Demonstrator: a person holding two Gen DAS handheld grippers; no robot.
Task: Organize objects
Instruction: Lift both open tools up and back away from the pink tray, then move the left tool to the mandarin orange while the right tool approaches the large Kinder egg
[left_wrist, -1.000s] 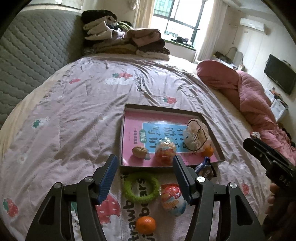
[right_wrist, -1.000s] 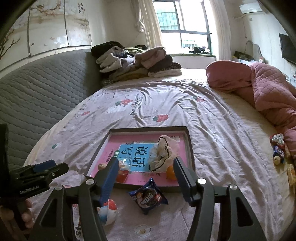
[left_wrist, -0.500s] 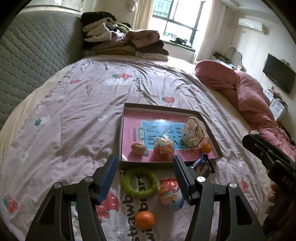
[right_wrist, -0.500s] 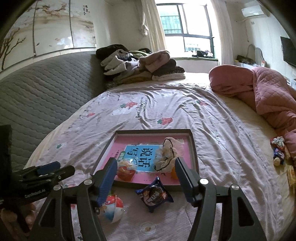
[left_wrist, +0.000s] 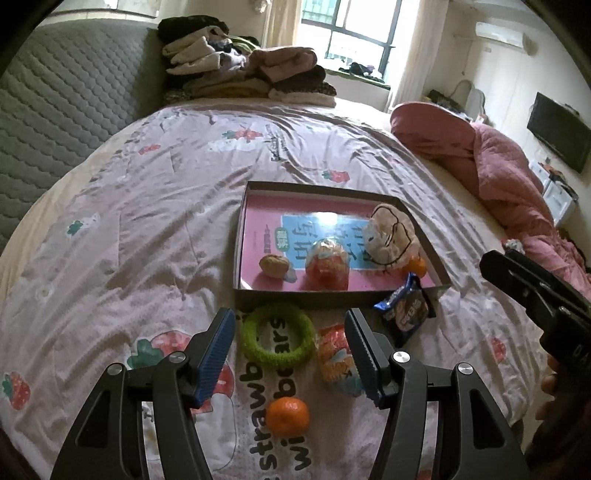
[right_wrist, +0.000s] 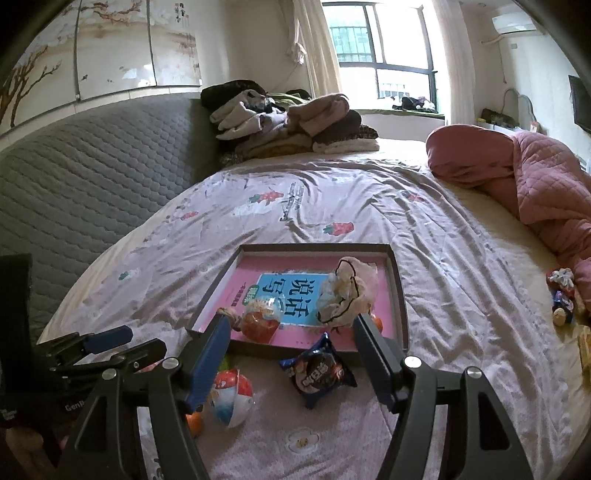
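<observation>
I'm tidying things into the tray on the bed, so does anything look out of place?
Yes. Four things lie on the bedspread outside the tray: a green ring, a foil egg, an orange and a dark snack packet, whose corner overlaps the tray's near rim. Nothing looks spilled or damaged.

- right gripper (right_wrist: 291, 343) jaws opening, nothing between pads
- dark snack packet (right_wrist: 318, 371) on bedspread (right_wrist: 443, 258), just beside tray (right_wrist: 400, 295)
- egg-shaped toy (right_wrist: 232, 395) near left finger
- left gripper (right_wrist: 110, 341) at left edge
</observation>
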